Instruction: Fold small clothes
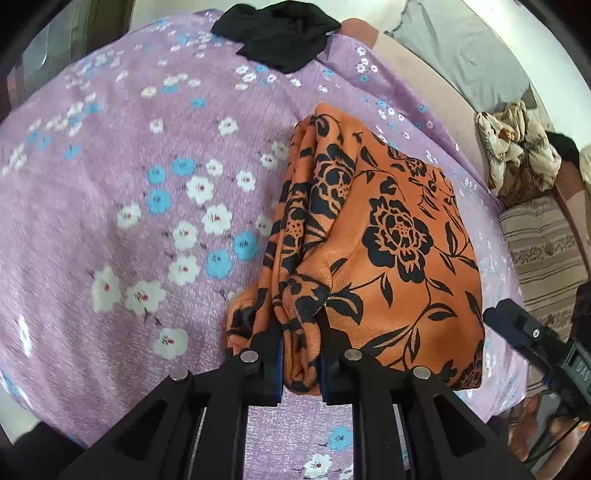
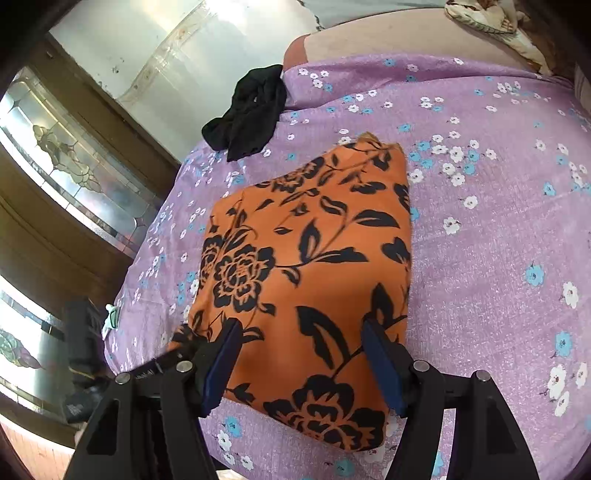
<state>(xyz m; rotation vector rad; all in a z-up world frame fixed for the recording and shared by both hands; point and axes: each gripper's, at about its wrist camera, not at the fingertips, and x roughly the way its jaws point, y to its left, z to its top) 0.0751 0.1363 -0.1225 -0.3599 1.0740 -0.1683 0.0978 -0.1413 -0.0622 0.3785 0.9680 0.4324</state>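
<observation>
1. Purple floral bedsheet (image 1: 110, 221) is spread over the bed; a black garment (image 1: 280, 33) is seen crumpled at its far edge.
2. The folded orange floral cloth (image 2: 314, 258) is laid flat on the sheet.
3. The cloth's bunched edge is clamped between the nearly closed fingers of the left gripper (image 1: 301, 369).
4. The right gripper (image 2: 301, 365) is held wide open above the cloth; nothing is gripped.
</observation>
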